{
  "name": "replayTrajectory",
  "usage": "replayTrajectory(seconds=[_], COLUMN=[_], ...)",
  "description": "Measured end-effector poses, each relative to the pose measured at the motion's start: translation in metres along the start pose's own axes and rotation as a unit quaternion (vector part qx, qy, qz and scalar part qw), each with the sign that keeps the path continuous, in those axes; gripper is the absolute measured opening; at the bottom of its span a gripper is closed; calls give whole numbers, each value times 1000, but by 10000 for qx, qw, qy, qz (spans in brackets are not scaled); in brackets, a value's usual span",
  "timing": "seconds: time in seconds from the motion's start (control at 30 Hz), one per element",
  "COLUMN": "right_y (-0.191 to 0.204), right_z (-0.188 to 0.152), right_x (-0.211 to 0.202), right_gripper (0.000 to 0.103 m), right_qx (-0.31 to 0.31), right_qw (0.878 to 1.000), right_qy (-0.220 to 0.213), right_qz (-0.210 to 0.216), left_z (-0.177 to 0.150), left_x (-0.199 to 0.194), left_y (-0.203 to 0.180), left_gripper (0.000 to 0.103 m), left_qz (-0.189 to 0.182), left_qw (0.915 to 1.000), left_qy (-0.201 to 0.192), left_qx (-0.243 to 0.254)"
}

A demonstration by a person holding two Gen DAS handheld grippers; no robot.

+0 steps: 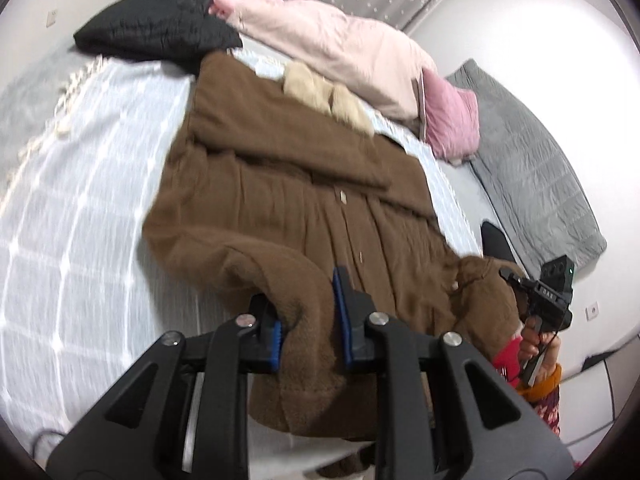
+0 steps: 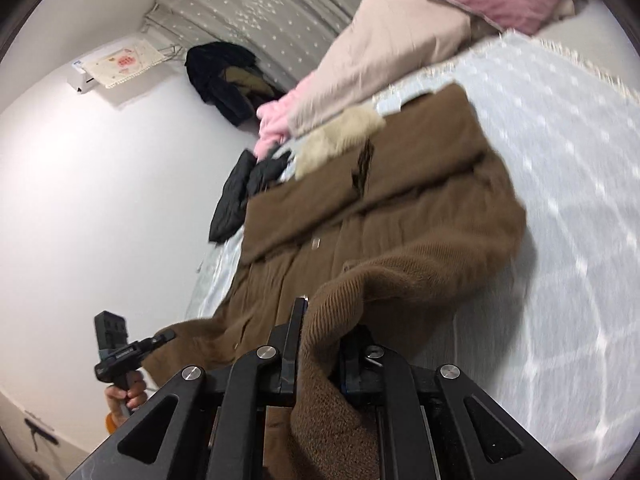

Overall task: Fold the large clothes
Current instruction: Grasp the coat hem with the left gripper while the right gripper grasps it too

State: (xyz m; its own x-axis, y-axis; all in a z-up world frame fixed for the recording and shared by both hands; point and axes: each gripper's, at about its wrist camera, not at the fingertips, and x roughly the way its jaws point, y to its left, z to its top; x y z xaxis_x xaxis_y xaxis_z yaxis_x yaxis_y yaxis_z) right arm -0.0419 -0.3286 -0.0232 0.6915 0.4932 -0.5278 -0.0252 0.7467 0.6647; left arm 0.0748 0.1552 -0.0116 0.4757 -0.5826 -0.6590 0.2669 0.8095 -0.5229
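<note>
While both of your grippers pinch the near hem, the brown coat (image 1: 304, 184) lies spread lengthwise on the pale checked bedspread (image 1: 80, 208), its cream fur collar (image 1: 328, 96) at the far end by the pink duvet (image 1: 340, 40). You seem to be holding the two bottom corners so the lower half can be carried up over the body in one even fold; judged from the raised hem, that fold has begun but is nowhere near laid.

Your left gripper (image 1: 308, 320) has its blue pads nearly together on a thick roll of the fleecy hem, angled down toward the bed. Your right gripper (image 2: 320, 344) is clamped almost fully closed on the ribbed edge at the other corner, tilted down less steeply and canted to one side. In each wrist view the other gripper shows at the opposite corner, with your hand (image 2: 124, 396) wrapped round its grip.

A black garment (image 1: 160, 28) sits beyond the collar, clear of the fold.
</note>
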Motion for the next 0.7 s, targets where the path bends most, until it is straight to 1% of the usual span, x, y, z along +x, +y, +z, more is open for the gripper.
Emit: replayTrajectory(seconds=[0.13,0.23,0.3,0.37,0.4,0.47,0.7], right_y=[-3,-7,-11,-17,-21,-31,-76], right_z=[45,80,100,123,129,153,198], right_x=[-5,4,19,33,36,54,108], right_gripper=[11,11,10,11,11,11,11], right_qx=[-77,-53,0,91,119,266,656], right_qw=[9990,9976,9969,9959,9956,9941,9888], right_qy=[-323,-487,-518,-545,-539,-527,-371], right_qz=[-288,-484,-587,-716,-759,-913,-1288], left_z=[37,69,92,111,122,139,197], left_x=[3,11,21,32,40,55,121], left_y=[2,6,11,15,18,26,59], left_gripper=[23,23,23,23,23,23,23], left_qz=[197,313,390,494,586,711,964], left_qw=[9993,9983,9975,9967,9962,9952,9911], left_qy=[-307,-492,-562,-581,-572,-545,-462], left_qx=[25,-51,-183,-270,-306,-404,-797])
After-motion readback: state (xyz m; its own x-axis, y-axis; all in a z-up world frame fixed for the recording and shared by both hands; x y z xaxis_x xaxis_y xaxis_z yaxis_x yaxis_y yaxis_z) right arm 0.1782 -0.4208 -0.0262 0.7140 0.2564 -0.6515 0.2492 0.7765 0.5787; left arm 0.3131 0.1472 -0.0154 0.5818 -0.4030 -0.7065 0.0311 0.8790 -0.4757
